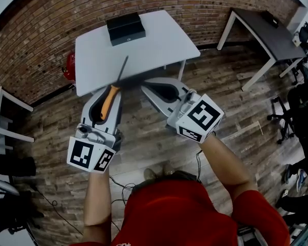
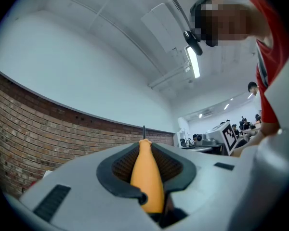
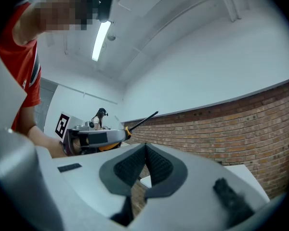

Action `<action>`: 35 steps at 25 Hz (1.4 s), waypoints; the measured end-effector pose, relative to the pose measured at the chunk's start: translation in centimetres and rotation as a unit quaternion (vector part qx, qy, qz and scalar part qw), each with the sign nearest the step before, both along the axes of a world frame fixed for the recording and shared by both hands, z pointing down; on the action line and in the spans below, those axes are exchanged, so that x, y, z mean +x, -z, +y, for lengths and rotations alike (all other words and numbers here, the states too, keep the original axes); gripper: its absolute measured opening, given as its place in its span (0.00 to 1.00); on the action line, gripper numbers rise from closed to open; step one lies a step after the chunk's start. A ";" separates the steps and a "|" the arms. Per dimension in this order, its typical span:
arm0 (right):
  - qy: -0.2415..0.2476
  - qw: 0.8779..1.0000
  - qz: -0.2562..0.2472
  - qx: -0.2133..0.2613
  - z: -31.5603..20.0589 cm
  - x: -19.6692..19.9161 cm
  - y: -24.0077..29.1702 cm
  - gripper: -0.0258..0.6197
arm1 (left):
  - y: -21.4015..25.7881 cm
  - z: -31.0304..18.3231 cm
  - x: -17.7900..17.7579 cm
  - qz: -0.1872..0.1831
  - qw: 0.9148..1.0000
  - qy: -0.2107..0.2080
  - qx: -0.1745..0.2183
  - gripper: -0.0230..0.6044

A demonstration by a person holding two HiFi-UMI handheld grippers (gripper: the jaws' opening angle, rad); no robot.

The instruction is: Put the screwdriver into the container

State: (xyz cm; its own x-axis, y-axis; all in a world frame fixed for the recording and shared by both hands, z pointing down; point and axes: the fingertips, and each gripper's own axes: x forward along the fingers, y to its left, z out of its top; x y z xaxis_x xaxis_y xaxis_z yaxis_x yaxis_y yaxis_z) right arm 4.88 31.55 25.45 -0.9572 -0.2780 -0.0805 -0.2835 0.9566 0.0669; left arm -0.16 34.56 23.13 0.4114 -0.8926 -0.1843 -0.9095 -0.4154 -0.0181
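My left gripper (image 1: 103, 102) is shut on the orange handle of the screwdriver (image 1: 111, 99); its thin dark shaft points up and away over the near edge of the white table (image 1: 159, 45). In the left gripper view the screwdriver's handle (image 2: 147, 174) lies clamped between the dark pads. The black box-like container (image 1: 126, 28) rests at the table's far side. My right gripper (image 1: 164, 91) hangs beside the left one, shut with nothing in it (image 3: 144, 165). The right gripper view also catches the left gripper (image 3: 94, 139) and the screwdriver's shaft (image 3: 143, 120).
A brick wall (image 1: 51, 19) runs behind the white table. A dark desk (image 1: 262, 27) stands at the right with office chairs (image 1: 280, 111) near it. A small white table (image 1: 2, 119) is at the left. Cables (image 1: 46, 201) lie on the wooden floor.
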 end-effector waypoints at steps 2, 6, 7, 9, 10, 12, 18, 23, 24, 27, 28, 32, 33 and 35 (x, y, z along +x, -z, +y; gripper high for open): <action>0.002 1.000 -0.002 0.000 -0.3 0.5 0.1 0.09 | 0.1 -0.2 0.6 -0.003 1.000 0.000 -0.001 0.18; 0.007 1.000 -0.007 0.001 -1.1 1.4 0.3 0.09 | 0.3 -0.9 1.4 -0.010 1.000 0.006 -0.001 0.18; 0.009 1.000 -0.008 0.001 -1.4 1.6 0.3 0.09 | 0.4 -1.1 1.6 -0.011 1.000 0.008 0.000 0.18; 0.013 1.000 -0.009 0.003 -1.9 2.2 0.5 0.09 | 0.6 -1.5 2.2 -0.014 1.000 0.012 0.000 0.18; 0.015 1.000 -0.009 0.005 -2.1 2.6 0.6 0.09 | 0.6 -1.7 2.6 -0.015 1.000 0.014 0.001 0.18; 0.017 1.000 -0.011 0.007 -2.7 3.3 0.8 0.09 | 0.7 -2.2 3.4 -0.019 1.000 0.016 0.000 0.18; 0.022 1.000 -0.012 0.012 -4.3 5.2 1.0 0.09 | 0.7 -3.4 4.9 -0.021 0.999 0.026 0.000 0.18; 0.021 1.000 -0.012 0.011 -5.1 5.8 0.9 0.09 | 0.4 -4.0 5.3 -0.022 0.999 0.028 -0.002 0.18; 0.021 1.000 -0.011 0.011 -5.2 5.8 0.9 0.09 | 0.3 -4.2 5.2 -0.022 0.999 0.029 -0.002 0.18; 0.020 1.000 -0.008 0.012 -5.8 5.8 0.7 0.09 | 0.1 -4.7 5.1 -0.022 0.999 0.030 -0.001 0.18; 0.020 1.000 -0.007 0.013 -6.1 5.7 0.6 0.09 | 0.1 -5.0 4.9 -0.022 0.999 0.030 -0.001 0.18; 0.015 1.000 -0.003 0.013 -7.6 5.1 0.2 0.09 | -0.4 -6.5 4.0 -0.021 0.999 0.029 -0.002 0.18; 0.014 1.000 -0.002 0.013 -8.1 4.9 0.1 0.09 | -0.6 -6.9 3.8 -0.021 0.999 0.028 -0.003 0.18; 0.013 1.000 -0.002 0.013 -9.1 4.4 0.0 0.09 | -0.6 -7.9 3.2 -0.020 0.999 0.027 -0.003 0.18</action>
